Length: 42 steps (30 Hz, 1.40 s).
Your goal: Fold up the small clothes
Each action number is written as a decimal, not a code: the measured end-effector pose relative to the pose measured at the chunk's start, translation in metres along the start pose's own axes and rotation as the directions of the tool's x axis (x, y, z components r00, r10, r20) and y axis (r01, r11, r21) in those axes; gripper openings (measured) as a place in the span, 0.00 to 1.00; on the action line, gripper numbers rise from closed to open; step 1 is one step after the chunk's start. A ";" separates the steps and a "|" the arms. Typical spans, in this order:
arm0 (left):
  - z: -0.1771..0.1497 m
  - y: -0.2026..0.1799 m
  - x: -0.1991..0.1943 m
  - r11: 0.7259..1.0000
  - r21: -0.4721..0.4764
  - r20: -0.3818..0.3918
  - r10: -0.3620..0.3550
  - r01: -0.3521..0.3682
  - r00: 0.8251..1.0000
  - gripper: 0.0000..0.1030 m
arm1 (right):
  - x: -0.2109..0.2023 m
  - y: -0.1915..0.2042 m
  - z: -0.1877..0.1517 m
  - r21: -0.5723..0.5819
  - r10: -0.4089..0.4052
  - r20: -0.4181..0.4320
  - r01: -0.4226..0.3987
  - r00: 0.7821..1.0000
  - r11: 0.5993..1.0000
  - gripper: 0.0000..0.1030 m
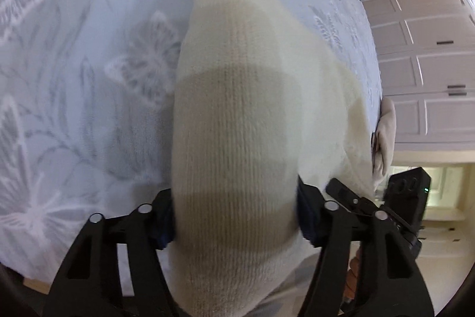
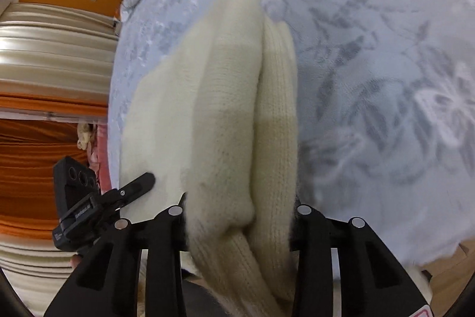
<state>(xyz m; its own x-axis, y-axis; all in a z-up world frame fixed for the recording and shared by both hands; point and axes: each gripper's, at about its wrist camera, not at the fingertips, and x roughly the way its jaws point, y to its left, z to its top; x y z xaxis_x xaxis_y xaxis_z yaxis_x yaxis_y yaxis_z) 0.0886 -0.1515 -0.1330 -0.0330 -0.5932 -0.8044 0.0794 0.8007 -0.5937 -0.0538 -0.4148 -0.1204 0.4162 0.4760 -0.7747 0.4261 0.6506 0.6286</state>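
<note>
Left wrist view: the left hand-held gripper (image 1: pixel 234 216) clamps the cream knit garment (image 1: pixel 237 109), long axis running up-frame over the bed (image 1: pixel 74 79); the right hand-held gripper (image 2: pixel 240 225) grips its bunched end alongside.

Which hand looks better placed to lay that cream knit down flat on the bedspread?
Probably the left: its gripper spans one smooth layer of the cream knit, whereas the right gripper holds bunched folds.
</note>
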 end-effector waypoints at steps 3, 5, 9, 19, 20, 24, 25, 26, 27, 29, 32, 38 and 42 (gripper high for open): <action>-0.012 -0.003 -0.022 1.000 0.030 -0.003 0.001 0.000 1.000 0.57 | -0.019 0.012 -0.028 0.014 0.006 0.023 -0.006 1.000 1.000 0.33; -0.026 -0.004 -0.035 0.998 0.056 -0.018 0.014 -0.013 1.000 0.57 | -0.027 0.016 -0.046 0.016 -0.008 0.025 0.007 1.000 1.000 0.33; -0.066 -0.006 -0.060 0.992 0.113 -0.044 0.055 -0.050 0.998 0.57 | -0.048 0.031 -0.096 -0.003 -0.035 0.031 0.036 0.999 0.999 0.32; -0.107 -0.050 -0.166 0.956 0.292 0.101 -0.021 -0.009 0.995 0.57 | -0.155 0.104 -0.144 -0.162 0.040 0.248 0.001 0.968 0.987 0.32; -0.106 -0.062 -0.186 0.945 0.328 0.144 -0.046 -0.004 0.989 0.57 | -0.167 0.115 -0.143 -0.189 0.055 0.279 -0.001 0.959 0.982 0.32; -0.097 -0.111 -0.248 0.897 0.443 0.291 -0.135 -0.008 0.947 0.57 | -0.218 0.164 -0.139 -0.308 0.141 0.405 -0.011 0.904 0.951 0.32; -0.098 -0.120 -0.266 0.882 0.471 0.326 -0.156 -0.017 0.932 0.57 | -0.234 0.180 -0.138 -0.347 0.173 0.441 -0.010 0.881 0.938 0.32; -0.098 -0.128 -0.283 0.868 0.496 0.359 -0.180 -0.024 0.916 0.57 | -0.245 0.193 -0.139 -0.375 0.197 0.466 -0.009 0.862 0.927 0.32; -0.099 -0.138 -0.304 0.852 0.522 0.398 -0.209 -0.033 0.893 0.57 | -0.254 0.207 -0.133 -0.405 0.223 0.489 -0.007 0.843 0.914 0.32; -0.100 -0.154 -0.337 0.828 0.558 0.452 -0.256 -0.048 0.854 0.57 | -0.276 0.235 -0.134 -0.469 0.280 0.532 0.003 0.799 0.883 0.32; -0.102 -0.172 -0.383 0.794 0.602 0.530 -0.319 -0.084 0.786 0.57 | -0.300 0.269 -0.135 -0.545 0.356 0.565 0.013 0.744 0.838 0.32; -0.109 -0.168 -0.451 0.771 0.620 0.639 -0.389 -0.146 0.664 0.58 | -0.314 0.328 -0.135 -0.653 0.470 0.565 0.020 0.678 0.757 0.32; -0.106 -0.153 -0.480 0.773 0.610 0.689 -0.405 -0.177 0.602 0.58 | -0.303 0.358 -0.131 -0.703 0.523 0.542 0.013 0.658 0.711 0.32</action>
<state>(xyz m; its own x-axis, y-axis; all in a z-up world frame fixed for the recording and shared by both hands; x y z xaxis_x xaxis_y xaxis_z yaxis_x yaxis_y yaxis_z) -0.0131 0.0198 0.3420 0.6339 -0.7387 -0.2291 0.6745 0.6730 -0.3035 -0.1327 -0.2489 0.3308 0.9318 0.3329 -0.1445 -0.2558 0.8848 0.3894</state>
